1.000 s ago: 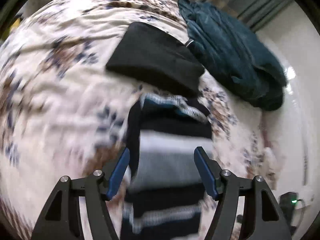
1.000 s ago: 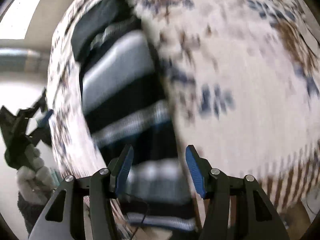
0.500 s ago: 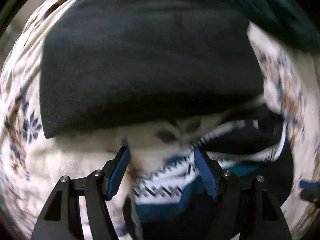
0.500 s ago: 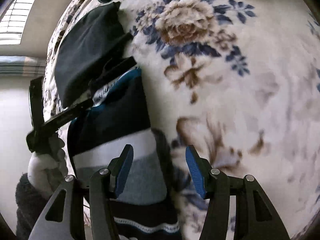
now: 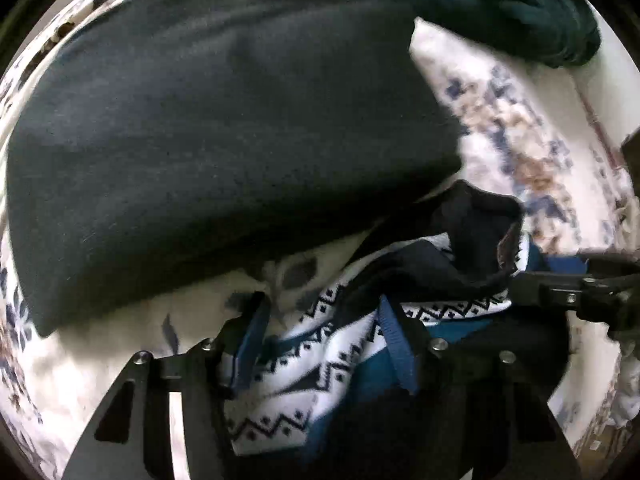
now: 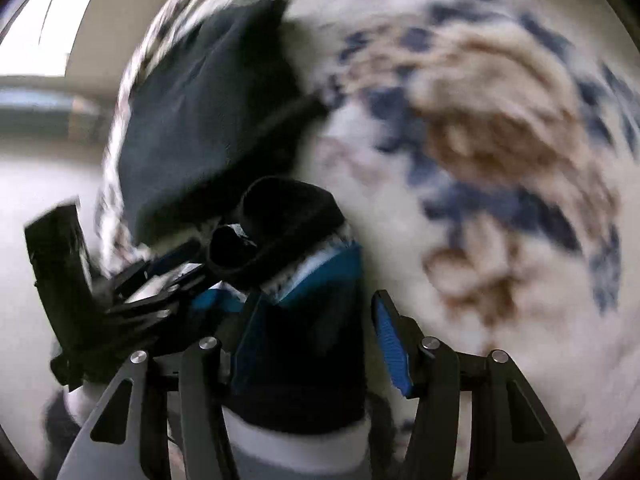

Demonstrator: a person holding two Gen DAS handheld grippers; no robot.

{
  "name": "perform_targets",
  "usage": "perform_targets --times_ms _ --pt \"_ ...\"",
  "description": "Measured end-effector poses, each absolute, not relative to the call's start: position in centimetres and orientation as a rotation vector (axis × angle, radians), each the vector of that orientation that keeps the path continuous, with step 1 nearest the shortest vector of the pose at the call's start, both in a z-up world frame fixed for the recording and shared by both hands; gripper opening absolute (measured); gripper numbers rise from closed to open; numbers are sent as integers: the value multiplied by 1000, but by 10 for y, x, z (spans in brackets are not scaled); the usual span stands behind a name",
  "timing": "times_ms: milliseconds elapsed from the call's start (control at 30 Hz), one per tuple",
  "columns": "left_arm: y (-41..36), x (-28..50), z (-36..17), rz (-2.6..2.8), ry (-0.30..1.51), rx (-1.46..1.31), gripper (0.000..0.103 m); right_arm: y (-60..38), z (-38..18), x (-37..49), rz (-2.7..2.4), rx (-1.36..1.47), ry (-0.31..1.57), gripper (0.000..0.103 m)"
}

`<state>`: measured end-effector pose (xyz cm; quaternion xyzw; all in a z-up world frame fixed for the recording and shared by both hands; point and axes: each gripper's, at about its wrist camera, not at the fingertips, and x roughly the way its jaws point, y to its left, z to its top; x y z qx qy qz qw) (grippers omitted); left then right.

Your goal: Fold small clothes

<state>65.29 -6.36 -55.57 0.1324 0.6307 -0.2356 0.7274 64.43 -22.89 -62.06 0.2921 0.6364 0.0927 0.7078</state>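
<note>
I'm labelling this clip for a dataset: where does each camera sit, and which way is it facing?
Left wrist view: sits on the left gripper, looking along its open fingers at the patterned socks and the folded black garment beyond; the right gripper enters from the right edge.
Right wrist view: sits on the right gripper, looking along its open fingers over the socks' dark and blue part on the floral blanket; the left gripper shows at left.
Shared: the socks, black garment, blanket, and each other's gripper.

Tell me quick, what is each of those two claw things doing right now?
Left gripper: jaws open, around the patterned sock, not clamped.
Right gripper: jaws open, around the same sock's dark band, holding nothing.
</note>
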Motion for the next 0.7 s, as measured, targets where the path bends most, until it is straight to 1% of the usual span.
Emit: perform_targets --times_ms 33,100,167,200,300,433,533,600,700 --pt "-62 657 -555 -508 1392 275 56 -221 -621 657 167 556 1421 56" --pt "-56 666 -547 -489 1383 214 56 -217 -622 679 99 475 1395 56" --pt "-43 672 -536 -464 1375 143 56 -220 -625 696 41 461 1391 54" --pt "-36 674 -533 -452 1376 115 54 -222 -627 702 20 468 1397 53" --pt "-14 671 -518 -432 1369 36 54 -231 -611 710 -11 532 1383 53" --pt "22 656 -482 -427 1302 -46 54 -233 -574 680 56 593 1364 54" --pt "61 631 -461 -402 1290 -169 54 -228 -566 650 85 604 1392 54" --pt "82 610 -463 -392 1320 -284 54 -223 -567 628 90 620 1415 54" --pt "64 600 -487 -396 1392 -326 54 -219 -573 585 81 645 1441 54"
